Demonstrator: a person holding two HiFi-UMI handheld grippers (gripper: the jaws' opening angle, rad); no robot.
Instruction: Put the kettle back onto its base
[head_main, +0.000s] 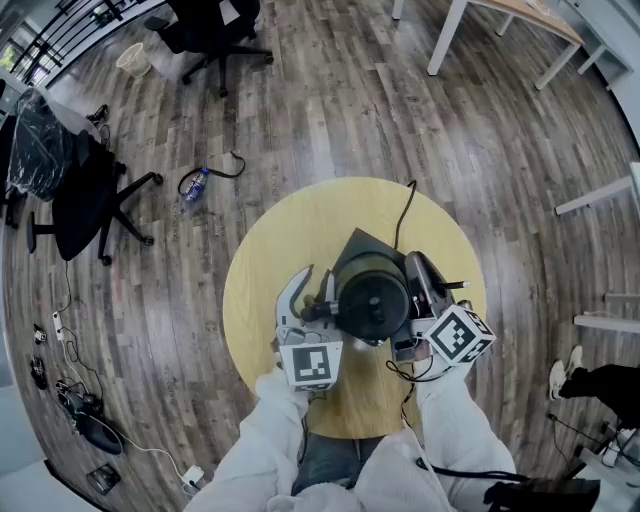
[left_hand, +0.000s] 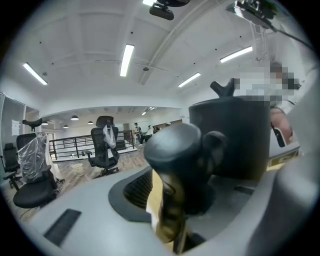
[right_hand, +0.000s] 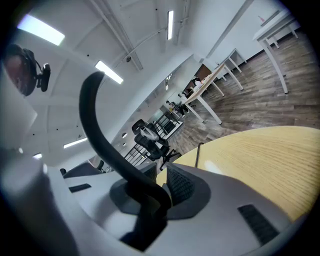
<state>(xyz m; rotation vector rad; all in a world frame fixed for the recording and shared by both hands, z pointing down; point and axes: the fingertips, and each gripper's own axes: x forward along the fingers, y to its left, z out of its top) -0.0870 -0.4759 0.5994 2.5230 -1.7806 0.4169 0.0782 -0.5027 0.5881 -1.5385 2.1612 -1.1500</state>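
A black gooseneck kettle (head_main: 372, 298) stands in the middle of the round yellow table (head_main: 270, 270), over the black angular base (head_main: 358, 248); whether it sits fully on the base I cannot tell. My right gripper (head_main: 424, 292) is shut on the thin curved handle (right_hand: 102, 135), which runs down between its pads (right_hand: 184, 186). My left gripper (head_main: 316, 298) is open on the kettle's left side. The glossy spout (left_hand: 176, 150) stands between its jaws, clear of the left pad (left_hand: 134, 190). Behind the spout rises the kettle body (left_hand: 231, 135) with its lid knob (left_hand: 223, 89).
The base's cord (head_main: 404, 212) runs to the table's far edge. On the wooden floor are office chairs (head_main: 88, 205), a water bottle (head_main: 195, 185), a waste basket (head_main: 133, 58) and cables at the left. White desks (head_main: 500, 25) stand at the back right.
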